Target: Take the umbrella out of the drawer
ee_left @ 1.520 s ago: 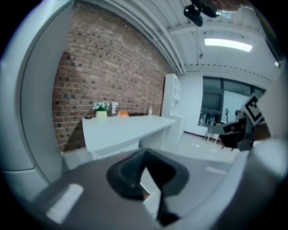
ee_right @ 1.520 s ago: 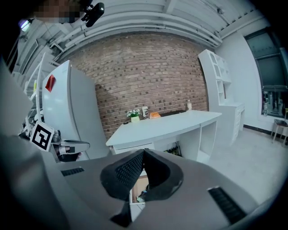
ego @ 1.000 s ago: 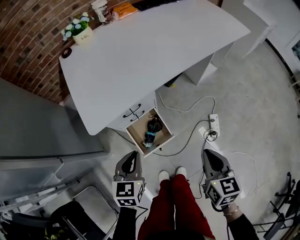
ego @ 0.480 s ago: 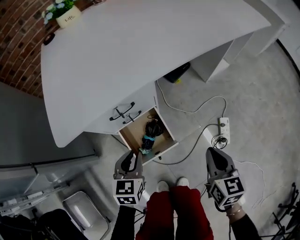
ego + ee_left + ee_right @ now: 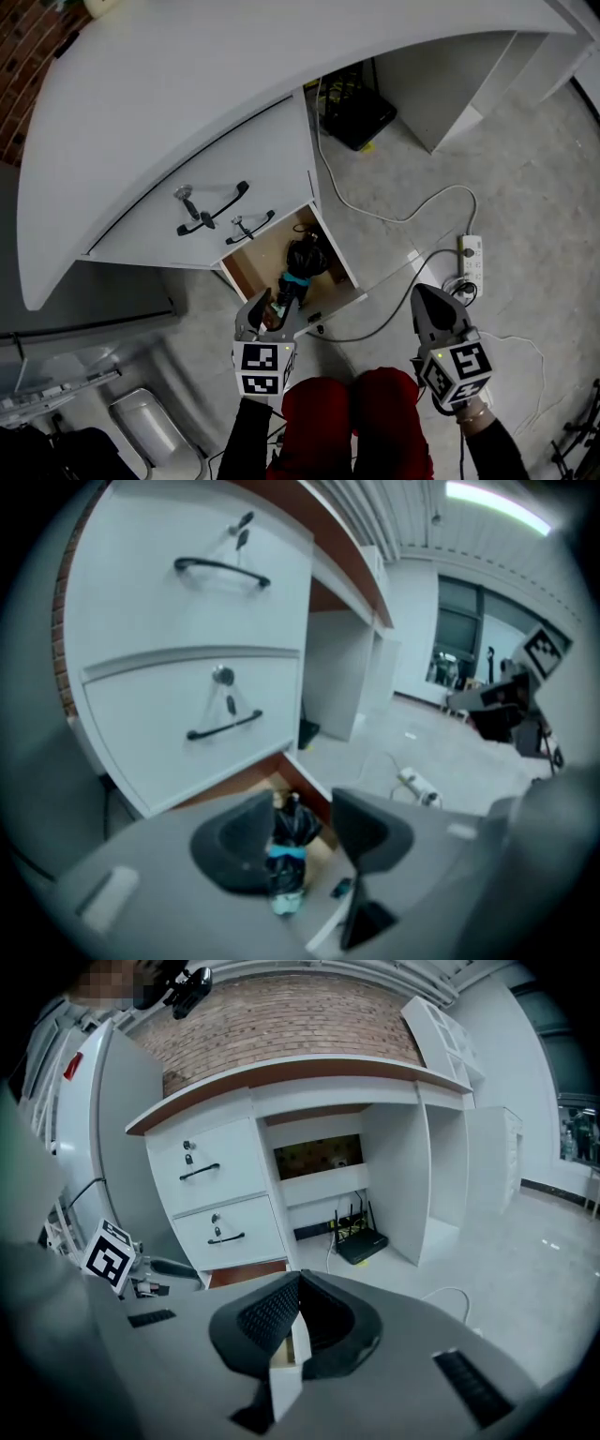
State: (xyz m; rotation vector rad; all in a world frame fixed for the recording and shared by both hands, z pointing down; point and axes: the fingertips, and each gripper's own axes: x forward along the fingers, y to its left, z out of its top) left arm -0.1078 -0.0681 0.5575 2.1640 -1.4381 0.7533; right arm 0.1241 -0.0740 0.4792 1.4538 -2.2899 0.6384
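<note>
One black folded umbrella [image 5: 302,267] lies in the single open drawer [image 5: 246,264], beneath two shut drawers [image 5: 234,169]. The left gripper's [image 5: 267,307] jaws have just been opening and stand spread, clear of the umbrella. The right gripper's [image 5: 422,292] jaws are pressed together.

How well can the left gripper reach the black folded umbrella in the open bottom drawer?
Probably yes: the left gripper, its jaws just opening and empty, points down at the umbrella; the drawer stands open with nothing in between.

White desk [image 5: 281,66], brick wall [image 5: 281,1016] (red), grey concrete floor [image 5: 544,141]
</note>
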